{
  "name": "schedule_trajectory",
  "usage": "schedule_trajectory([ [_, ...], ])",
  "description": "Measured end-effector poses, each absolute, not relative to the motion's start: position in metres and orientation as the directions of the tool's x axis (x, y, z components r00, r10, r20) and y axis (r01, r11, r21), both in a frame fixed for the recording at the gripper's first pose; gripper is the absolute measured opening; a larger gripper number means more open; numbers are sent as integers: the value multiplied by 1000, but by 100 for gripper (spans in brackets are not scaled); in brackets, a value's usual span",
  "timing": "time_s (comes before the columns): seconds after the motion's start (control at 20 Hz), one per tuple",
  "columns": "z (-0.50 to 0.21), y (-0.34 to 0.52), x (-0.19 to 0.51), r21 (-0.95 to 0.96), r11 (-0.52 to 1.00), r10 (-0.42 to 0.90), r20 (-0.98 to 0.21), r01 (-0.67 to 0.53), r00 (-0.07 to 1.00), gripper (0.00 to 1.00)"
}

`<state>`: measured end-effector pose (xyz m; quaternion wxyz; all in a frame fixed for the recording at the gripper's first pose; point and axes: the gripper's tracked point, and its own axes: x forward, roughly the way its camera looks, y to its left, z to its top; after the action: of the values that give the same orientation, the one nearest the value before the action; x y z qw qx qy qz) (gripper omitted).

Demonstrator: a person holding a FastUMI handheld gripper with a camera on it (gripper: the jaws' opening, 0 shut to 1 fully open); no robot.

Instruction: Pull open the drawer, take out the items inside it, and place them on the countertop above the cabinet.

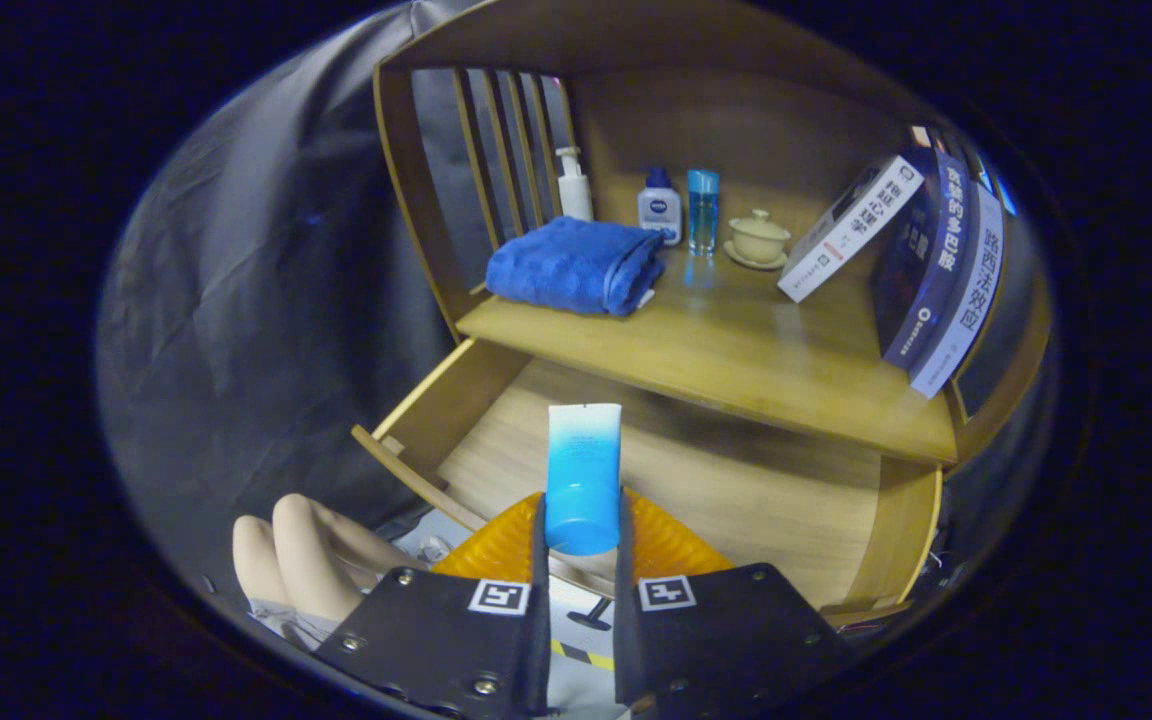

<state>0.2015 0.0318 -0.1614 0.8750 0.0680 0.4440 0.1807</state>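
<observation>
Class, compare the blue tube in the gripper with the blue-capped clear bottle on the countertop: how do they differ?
The tube is opaque and clamped between the gripper fingers over the open drawer; the bottle is see-through and stands free on the countertop. Both are blue and point upward.

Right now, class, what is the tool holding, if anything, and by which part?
The tool holds a blue-and-white plastic squeeze tube by its blue cap end, both fingers pressing its sides, above the open wooden drawer.
</observation>
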Motion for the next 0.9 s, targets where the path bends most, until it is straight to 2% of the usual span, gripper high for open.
schedule_trajectory([
  [0.2,-142,21,220,243,942,334,-722,-230,605,25],
  [0.55,-169,-20,290,6,994,83,-718,-113,691,25],
  [0.9,-221,-24,341,-90,995,-36,-753,-49,657,26],
])
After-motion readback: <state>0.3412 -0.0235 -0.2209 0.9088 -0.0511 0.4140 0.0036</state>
